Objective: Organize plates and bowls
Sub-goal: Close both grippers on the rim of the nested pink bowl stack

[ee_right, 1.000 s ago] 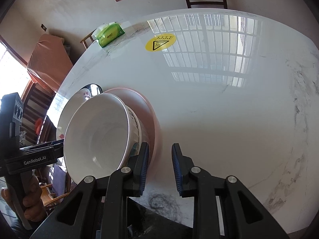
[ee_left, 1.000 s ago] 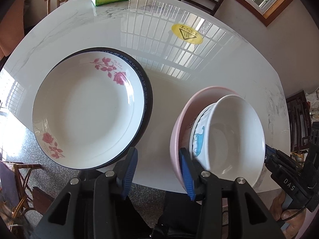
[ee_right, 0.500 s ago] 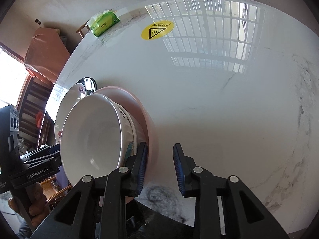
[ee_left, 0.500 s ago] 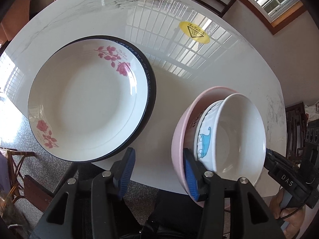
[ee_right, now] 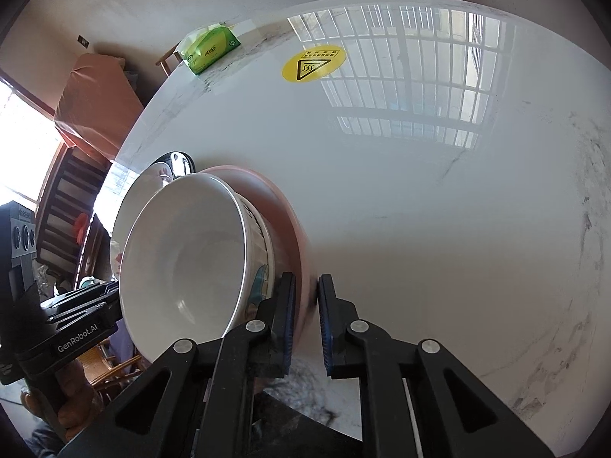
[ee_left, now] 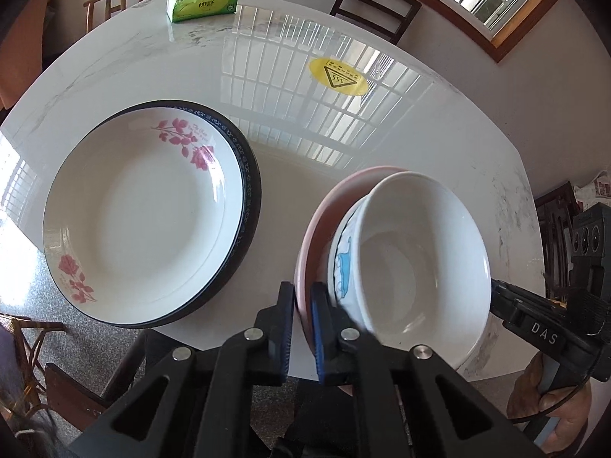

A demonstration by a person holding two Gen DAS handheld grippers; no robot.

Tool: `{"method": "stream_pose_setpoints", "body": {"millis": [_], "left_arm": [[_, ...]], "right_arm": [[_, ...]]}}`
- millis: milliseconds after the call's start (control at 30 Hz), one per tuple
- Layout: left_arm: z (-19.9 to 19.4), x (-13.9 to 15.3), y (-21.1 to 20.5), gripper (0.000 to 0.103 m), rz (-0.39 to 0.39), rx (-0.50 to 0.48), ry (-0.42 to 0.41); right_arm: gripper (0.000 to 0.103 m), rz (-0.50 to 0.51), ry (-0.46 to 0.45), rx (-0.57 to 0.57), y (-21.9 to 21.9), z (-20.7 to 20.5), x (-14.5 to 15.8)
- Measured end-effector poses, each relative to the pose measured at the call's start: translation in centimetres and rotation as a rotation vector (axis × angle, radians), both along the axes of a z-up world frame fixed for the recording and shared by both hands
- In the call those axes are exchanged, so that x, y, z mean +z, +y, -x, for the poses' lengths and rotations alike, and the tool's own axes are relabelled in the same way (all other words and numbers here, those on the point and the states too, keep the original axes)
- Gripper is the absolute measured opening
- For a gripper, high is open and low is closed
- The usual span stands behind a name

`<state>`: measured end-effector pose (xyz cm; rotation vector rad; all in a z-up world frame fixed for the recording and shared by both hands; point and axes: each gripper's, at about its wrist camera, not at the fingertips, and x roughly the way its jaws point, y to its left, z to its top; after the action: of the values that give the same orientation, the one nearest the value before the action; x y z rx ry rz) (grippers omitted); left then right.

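step: lifting pink bowl [ee_left: 310, 236] with white bowl [ee_left: 416, 267] inside | left gripper [ee_left: 303, 315], right gripper [ee_right: 305, 297] both clamp its rim | next: carry onto flower plate [ee_left: 145, 213] beside it, level

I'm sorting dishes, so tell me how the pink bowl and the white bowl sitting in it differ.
The pink bowl is plain pink; the white bowl carries a blue print outside. The pink bowl is the wider, outer one; the white bowl nests inside it. The left gripper and right gripper each pinch the pink bowl's rim, while nothing clearly grips the white bowl. Both are round, glossy and empty.
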<state>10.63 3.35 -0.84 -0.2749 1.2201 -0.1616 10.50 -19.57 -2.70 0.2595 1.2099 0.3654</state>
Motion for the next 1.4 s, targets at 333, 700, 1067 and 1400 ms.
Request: {"method": "stream_pose_setpoints", "body": {"millis": [333,700,1067,1400], "left_arm": [[-0.1,0.0,-0.8,0.008,-0.019,-0.015,-0.023],[0.3,1.2,-1.5,0.008,-0.031,-0.017,-0.036],[0.8,3.2,-0.6,0.008,-0.04,0.007,-0.069],[1.2,5.2,1.1,0.007,-0.051,0.051,-0.107]], "right_arm": [[0.013,-0.044,0.004,-0.027,-0.4,0.4,-0.2],[0.014,-0.08,0.003,-0.051,-1.2,1.0,-0.1],[0.014,-0.093,-0.013,-0.046,-0.7,0.7,1.1],[0.014,-0.107,-0.038,-0.021,0.8,0.5,2.8]]}}
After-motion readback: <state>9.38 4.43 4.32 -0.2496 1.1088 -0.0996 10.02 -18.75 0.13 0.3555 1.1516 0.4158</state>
